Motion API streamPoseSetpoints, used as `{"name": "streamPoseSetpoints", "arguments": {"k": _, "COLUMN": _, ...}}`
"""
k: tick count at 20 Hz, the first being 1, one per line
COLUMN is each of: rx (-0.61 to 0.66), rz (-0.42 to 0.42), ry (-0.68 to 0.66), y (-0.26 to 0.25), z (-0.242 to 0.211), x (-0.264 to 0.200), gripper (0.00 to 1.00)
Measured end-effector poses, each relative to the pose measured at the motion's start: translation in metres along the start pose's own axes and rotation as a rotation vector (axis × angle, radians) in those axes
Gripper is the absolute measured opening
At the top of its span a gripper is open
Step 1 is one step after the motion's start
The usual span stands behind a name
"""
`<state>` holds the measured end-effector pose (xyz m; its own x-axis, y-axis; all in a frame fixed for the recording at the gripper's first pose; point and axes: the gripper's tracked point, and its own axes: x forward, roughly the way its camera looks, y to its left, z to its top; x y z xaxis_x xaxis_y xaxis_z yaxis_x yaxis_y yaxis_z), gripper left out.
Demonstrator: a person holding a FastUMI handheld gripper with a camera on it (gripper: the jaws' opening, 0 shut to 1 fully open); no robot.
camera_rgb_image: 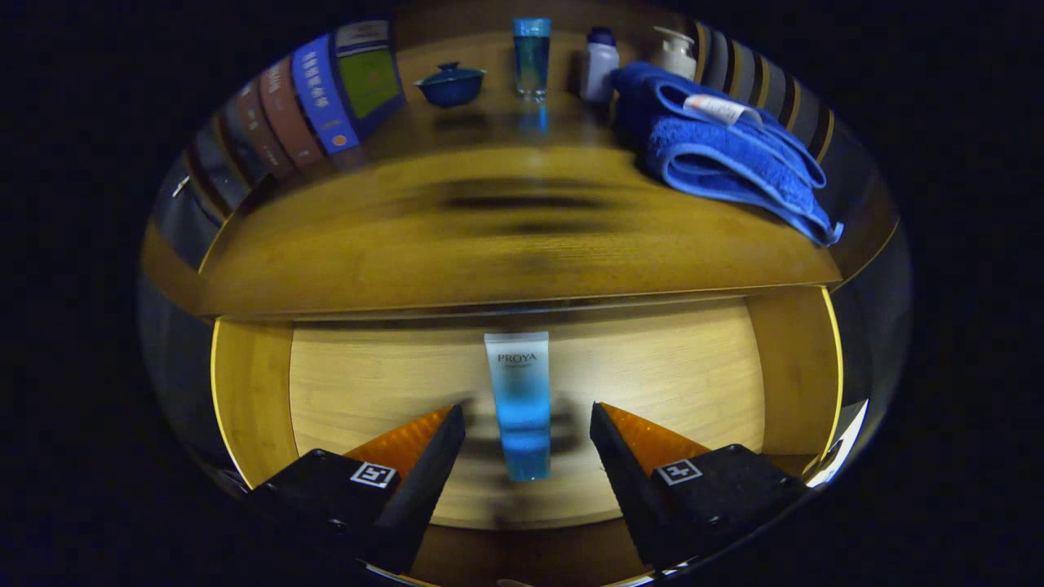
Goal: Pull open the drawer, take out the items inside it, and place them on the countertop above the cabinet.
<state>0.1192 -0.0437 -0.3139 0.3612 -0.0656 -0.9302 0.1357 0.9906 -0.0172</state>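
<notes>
Drawer: the pale wooden pull-out drawer [652, 383] stands open below the front edge of the countertop; its floor is bare apart from one item.

Item in the drawer: a slim blue-and-white plastic cosmetic tube [519, 403] lies flat on the drawer floor, about midway between the drawer's side walls, its white end close under the countertop's front edge.

Long axis: the tube runs front to back in the drawer, roughly in line with the fingers' reach. Its white end points toward the cabinet, its blue end toward the drawer's front wall.

Gripper: the hand-held two-finger gripper [527, 424] is spread wide, holding nothing; the tube's blue half lies between the two fingertips, clear space on either side. Whether the tips are down at the drawer floor cannot be told.

Step in hand: judged to be the grasp of the tube, with the drawer already pulled out.

Doing it well: keep the tube centred between the fingers, lower until both can bear on its flanks, then close across the narrow width, not along the length. A grip nearer the middle of the tube should limit drooping.

Countertop: the glossy brown wooden countertop [489, 244] has a free middle stretch along its front edge for setting the tube down.

Already on the countertop: a folded blue towel [718, 155] at the right, a blue lidded bowl [450, 84], a second blue tube [531, 57] standing upright, and two white bottles [601, 65] along the back edge.
</notes>
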Motion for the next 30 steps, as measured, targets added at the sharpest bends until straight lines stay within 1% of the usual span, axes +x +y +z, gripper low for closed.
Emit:
{"name": "streamPoseSetpoints", "arguments": {"k": 5, "rx": -0.045, "rz": -0.032, "ry": 0.123, "y": 0.0, "z": -0.013, "x": 0.019, "gripper": 0.99}}
{"name": "streamPoseSetpoints", "arguments": {"k": 7, "rx": -0.05, "rz": -0.032, "ry": 0.128, "y": 0.003, "z": -0.013, "x": 0.023, "gripper": 0.98}}
{"name": "streamPoseSetpoints", "arguments": {"k": 9, "rx": -0.059, "rz": -0.039, "ry": 0.123, "y": 0.004, "z": -0.011, "x": 0.025, "gripper": 0.86}}
{"name": "streamPoseSetpoints", "arguments": {"k": 10, "rx": -0.07, "rz": -0.032, "ry": 0.145, "y": 0.006, "z": -0.015, "x": 0.029, "gripper": 0.8}}
{"name": "streamPoseSetpoints", "arguments": {"k": 11, "rx": -0.075, "rz": -0.004, "ry": 0.192, "y": 0.011, "z": -0.022, "x": 0.034, "gripper": 0.74}}
{"name": "streamPoseSetpoints", "arguments": {"k": 14, "rx": -0.08, "rz": -0.015, "ry": 0.177, "y": 0.012, "z": -0.017, "x": 0.043, "gripper": 0.56}}
{"name": "streamPoseSetpoints", "arguments": {"k": 15, "rx": -0.085, "rz": -0.014, "ry": 0.177, "y": 0.012, "z": -0.019, "x": 0.037, "gripper": 0.49}}
{"name": "streamPoseSetpoints", "arguments": {"k": 20, "rx": -0.076, "rz": 0.004, "ry": 0.164, "y": 0.012, "z": -0.023, "x": 0.027, "gripper": 0.49}}
{"name": "streamPoseSetpoints", "arguments": {"k": 22, "rx": -0.079, "rz": 0.017, "ry": 0.085, "y": 0.013, "z": -0.015, "x": 0.009, "gripper": 0.49}}
{"name": "streamPoseSetpoints", "arguments": {"k": 24, "rx": -0.089, "rz": 0.051, "ry": 0.024, "y": 0.015, "z": -0.007, "x": 0.004, "gripper": 0.49}}
{"name": "streamPoseSetpoints", "arguments": {"k": 30, "rx": -0.061, "rz": 0.097, "ry": -0.091, "y": 0.014, "z": 0.01, "x": -0.007, "gripper": 0.49}}
